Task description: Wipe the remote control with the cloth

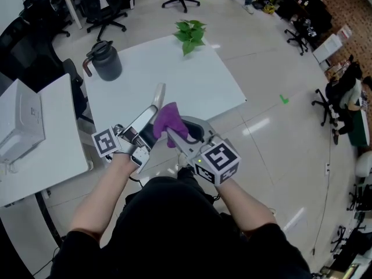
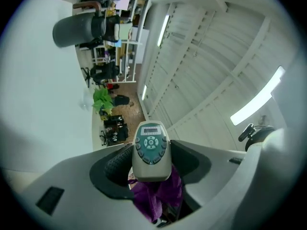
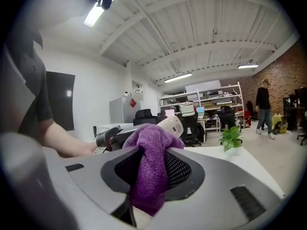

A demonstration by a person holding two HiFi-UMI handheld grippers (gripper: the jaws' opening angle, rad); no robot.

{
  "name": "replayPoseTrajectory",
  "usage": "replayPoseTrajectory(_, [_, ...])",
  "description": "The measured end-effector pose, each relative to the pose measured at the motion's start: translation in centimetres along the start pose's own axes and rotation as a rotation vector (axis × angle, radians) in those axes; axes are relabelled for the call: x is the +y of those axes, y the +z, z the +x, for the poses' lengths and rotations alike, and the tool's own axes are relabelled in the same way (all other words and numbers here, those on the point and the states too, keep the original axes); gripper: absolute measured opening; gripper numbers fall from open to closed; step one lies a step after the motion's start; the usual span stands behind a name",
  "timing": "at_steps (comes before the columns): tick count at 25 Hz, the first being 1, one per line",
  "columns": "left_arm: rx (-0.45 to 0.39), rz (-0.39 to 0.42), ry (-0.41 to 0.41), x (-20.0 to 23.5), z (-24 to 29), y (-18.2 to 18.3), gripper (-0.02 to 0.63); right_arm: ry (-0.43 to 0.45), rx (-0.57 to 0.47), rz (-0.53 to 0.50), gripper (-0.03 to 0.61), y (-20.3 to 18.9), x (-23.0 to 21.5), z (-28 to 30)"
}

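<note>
The left gripper pinches the remote control. The right gripper clamps the purple cloth, which is bunched against the remote. Beyond both grippers, a table carries a kettle and a plant. Only the left gripper view shows the remote's buttons.

- The middle of the white table ahead of us lies bare out to its right edge, so a gripper could pass freely there.
- A dark jug stands by the table's far left corner and a green plant at its far corner. The far edge between them is open.
- On our left, a second desk bearing a white machine closes that side.
- Our left gripper and right gripper leave hardly any room between them, with the remote control and cloth crowded together there.
</note>
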State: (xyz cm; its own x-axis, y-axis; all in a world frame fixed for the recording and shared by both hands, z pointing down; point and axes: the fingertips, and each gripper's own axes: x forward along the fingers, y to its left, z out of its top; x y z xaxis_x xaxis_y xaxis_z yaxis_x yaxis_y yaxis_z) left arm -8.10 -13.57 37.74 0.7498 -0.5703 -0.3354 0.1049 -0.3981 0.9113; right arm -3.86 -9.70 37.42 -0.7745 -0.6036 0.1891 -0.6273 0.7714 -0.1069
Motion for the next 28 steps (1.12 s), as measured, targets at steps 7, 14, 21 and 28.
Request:
replayPoseTrajectory(7, [0.117,-0.034,-0.077,-1.3,-0.1,-2.7,0.235,-0.083,-0.016,-0.009,0.131,1.6,-3.0,0.0])
replayPoseTrajectory(14, [0.103,0.218,0.171,2.4,-2.5,-1.5,0.236,-0.221,-0.006,-0.065,0.132,2.3,-6.4,-1.2])
replayPoseTrajectory(21, [0.307,0.945,0.982,16.9,-11.6,2.4,0.235,-0.246,0.144,-0.082,0.132,-3.1,-4.8,-2.3])
replayPoseTrajectory(28, [0.393,0.929,1.143,24.2,-14.9,1.9,0.235,-0.289,0.216,-0.082,0.132,-5.9,-4.4,-3.7])
